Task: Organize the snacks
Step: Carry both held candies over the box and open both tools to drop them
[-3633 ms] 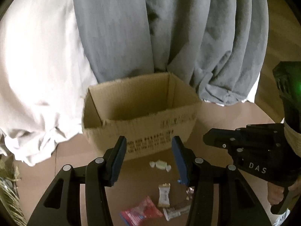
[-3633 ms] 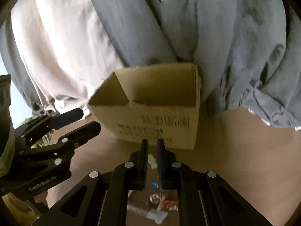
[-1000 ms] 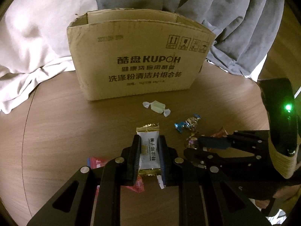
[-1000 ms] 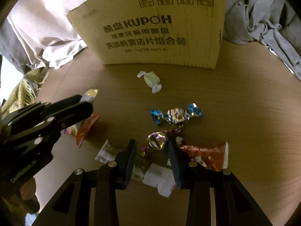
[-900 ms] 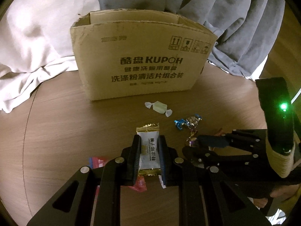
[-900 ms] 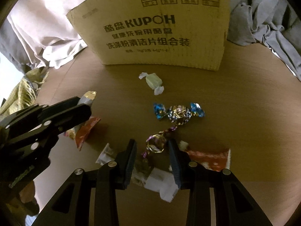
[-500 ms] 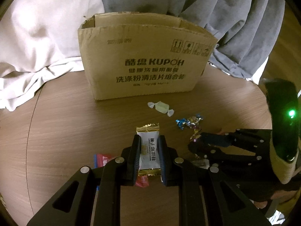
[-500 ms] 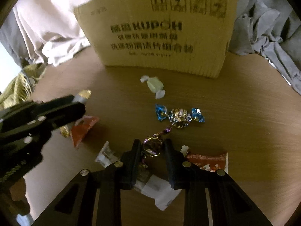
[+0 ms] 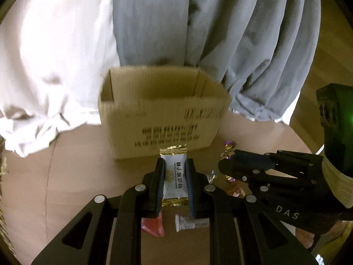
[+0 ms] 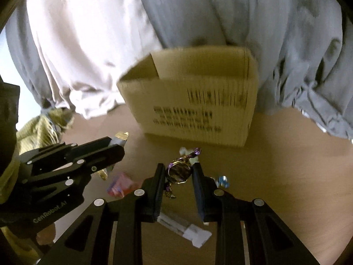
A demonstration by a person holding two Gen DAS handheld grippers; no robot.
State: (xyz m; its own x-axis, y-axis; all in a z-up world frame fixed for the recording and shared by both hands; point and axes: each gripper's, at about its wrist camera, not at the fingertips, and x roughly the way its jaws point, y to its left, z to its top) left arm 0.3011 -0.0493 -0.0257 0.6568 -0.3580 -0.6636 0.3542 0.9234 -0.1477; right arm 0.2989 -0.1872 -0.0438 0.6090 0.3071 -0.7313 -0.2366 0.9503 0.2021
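Left gripper (image 9: 175,182) pinches a white coconut candy packet (image 9: 174,177); right gripper (image 10: 178,181) pinches a purple foil candy (image 10: 178,172). Both are held short of the open cardboard box (image 9: 163,119). Risk: early release drops either candy onto the table (image 10: 286,154); the foil twist may slip.

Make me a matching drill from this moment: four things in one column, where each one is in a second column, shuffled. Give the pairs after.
Things
1. white candy packet
2. purple foil candy
3. cardboard box
4. pink wrapper

Places
A. lying on the table beside the left gripper
B. standing open in front of the grey cloth
C. clamped in the left gripper
D. clamped in the right gripper

Pairs: 1-C, 2-D, 3-B, 4-A
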